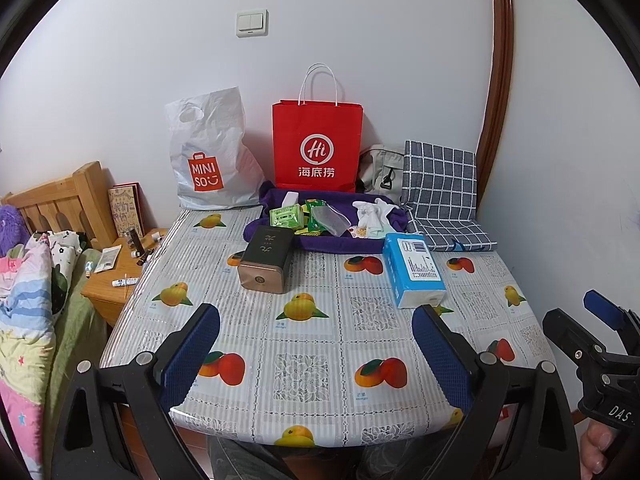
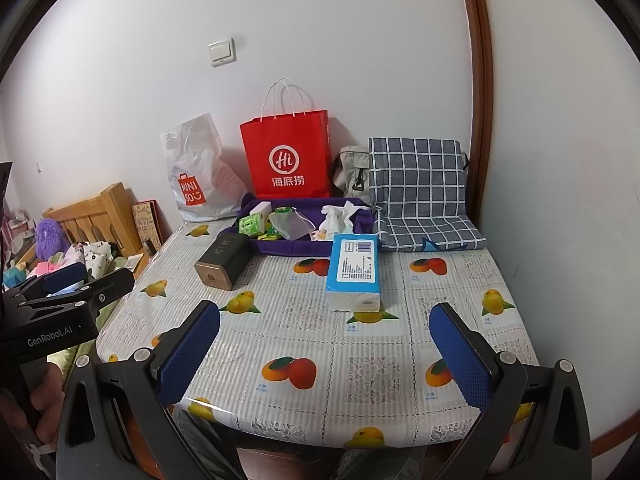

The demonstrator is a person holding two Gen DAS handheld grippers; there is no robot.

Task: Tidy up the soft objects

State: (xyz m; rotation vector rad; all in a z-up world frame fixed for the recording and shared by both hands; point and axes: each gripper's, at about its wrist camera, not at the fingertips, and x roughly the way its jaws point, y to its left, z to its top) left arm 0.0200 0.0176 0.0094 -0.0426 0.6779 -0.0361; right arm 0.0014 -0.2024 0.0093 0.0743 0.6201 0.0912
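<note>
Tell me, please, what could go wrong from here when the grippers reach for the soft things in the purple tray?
1. The dark box and the blue tissue pack lie in front of the purple tray; a low reach by the left gripper or right gripper may push them.
2. The red paper bag stands upright just behind the tray and may tip if bumped.
3. The white cloth lies among small packets, so a pinch may take a packet too.

Left gripper (image 1: 316, 354) and right gripper (image 2: 324, 354), both level, side by side, jaws spread wide and holding nothing; each gripped from below by a hand.
</note>
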